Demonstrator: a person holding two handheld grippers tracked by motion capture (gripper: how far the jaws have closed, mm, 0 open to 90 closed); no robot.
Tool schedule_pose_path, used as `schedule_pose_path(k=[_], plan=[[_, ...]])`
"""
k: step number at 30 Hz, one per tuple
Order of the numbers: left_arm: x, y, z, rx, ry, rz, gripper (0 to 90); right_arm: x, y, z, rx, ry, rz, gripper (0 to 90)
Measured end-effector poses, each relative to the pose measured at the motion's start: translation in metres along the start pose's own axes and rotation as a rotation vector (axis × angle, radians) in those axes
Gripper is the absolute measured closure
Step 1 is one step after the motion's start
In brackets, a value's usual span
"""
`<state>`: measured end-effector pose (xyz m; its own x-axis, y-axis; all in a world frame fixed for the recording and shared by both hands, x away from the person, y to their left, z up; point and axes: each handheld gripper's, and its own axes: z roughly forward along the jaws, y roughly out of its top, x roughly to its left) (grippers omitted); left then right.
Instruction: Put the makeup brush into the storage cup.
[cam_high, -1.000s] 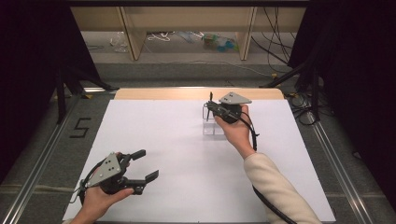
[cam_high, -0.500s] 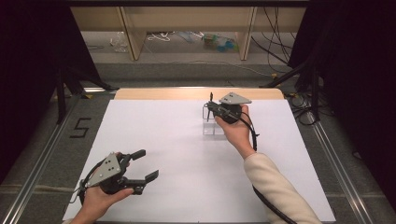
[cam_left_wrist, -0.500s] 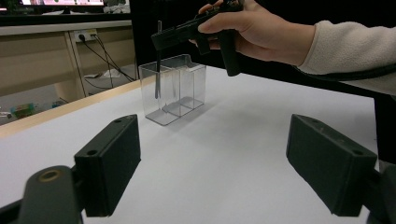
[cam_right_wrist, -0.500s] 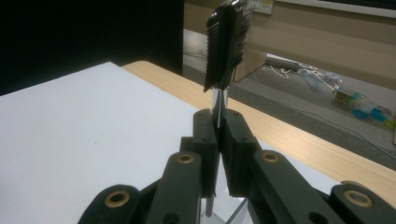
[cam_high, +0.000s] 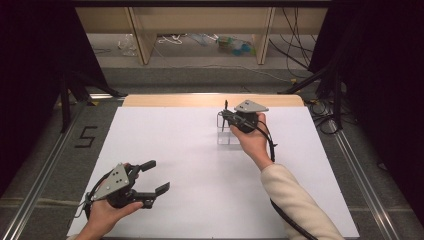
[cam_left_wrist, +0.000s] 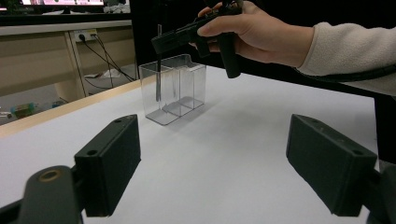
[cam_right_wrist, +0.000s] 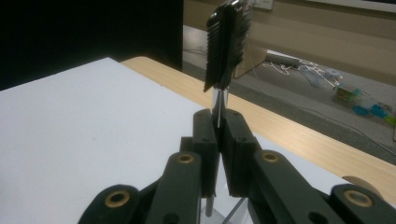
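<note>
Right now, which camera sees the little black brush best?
The right gripper view. The brush stands up close there, its bristly head above the right gripper, which pinches its thin stem. The left gripper view shows its thin dark stem hanging into the clear box. The high view shows a tiny dark stick.

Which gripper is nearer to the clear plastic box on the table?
Right. The right gripper is just above the clear box, lowering a thin brush into it. The left gripper rests far away, open, near the table's front edge.
</note>
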<state>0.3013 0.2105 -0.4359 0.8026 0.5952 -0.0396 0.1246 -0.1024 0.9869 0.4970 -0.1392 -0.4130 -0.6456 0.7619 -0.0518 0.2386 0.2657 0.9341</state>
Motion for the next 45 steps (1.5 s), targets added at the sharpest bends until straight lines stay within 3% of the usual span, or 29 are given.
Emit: schedule_pose_path(k=[45], plan=[[-0.0002, -0.0001, -0.0001, -0.002, 0.002, -0.012, 17.8, 0.0016, -0.0071, 0.0063, 0.032, 0.014, 0.006, 84.0]])
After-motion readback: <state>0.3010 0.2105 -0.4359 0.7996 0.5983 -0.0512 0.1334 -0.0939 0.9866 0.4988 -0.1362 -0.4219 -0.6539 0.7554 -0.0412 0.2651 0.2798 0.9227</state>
